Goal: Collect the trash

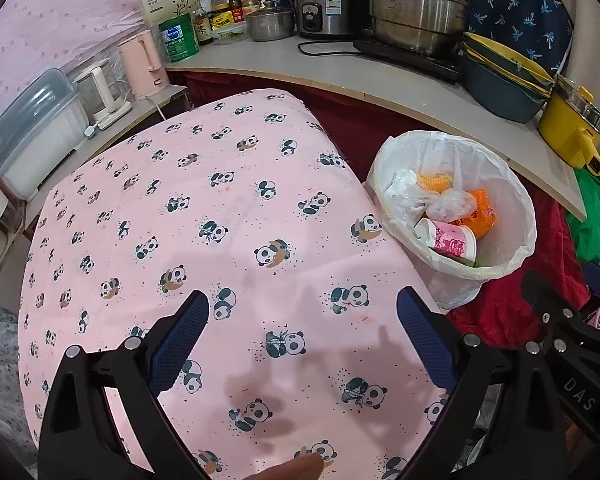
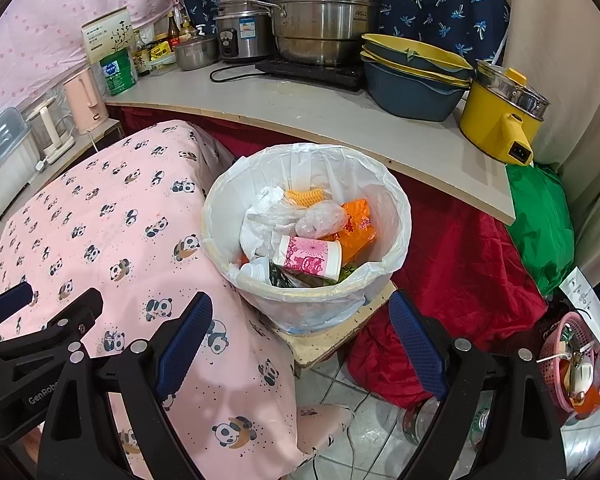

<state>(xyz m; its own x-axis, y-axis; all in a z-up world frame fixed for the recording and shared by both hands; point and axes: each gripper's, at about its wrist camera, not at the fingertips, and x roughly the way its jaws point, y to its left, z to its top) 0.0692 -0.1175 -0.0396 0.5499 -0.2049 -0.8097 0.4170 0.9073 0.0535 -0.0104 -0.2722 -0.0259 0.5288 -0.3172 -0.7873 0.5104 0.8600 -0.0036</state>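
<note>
Both tongs are black plastic frames with silver round screws and blue textured pads [image 1: 180, 344]. The right tongs [image 2: 300, 340] match the left tongs [image 1: 302, 340]. White "DAS" and "GenRobo" lettering marks their sides. A bare fingertip [image 1: 296, 466] shows near.

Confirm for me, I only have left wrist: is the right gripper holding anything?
Observer: No. The right gripper is open and empty, facing the trash bin.
Operator: What's the bin standing on?
Observer: A wooden board raised off the tiled floor, beside the panda cloth.
Operator: Anything next to the pink cup that I can't see?
Observer: Yes. A white plastic piece and a dark green wrapper lie by the pink cup.
</note>
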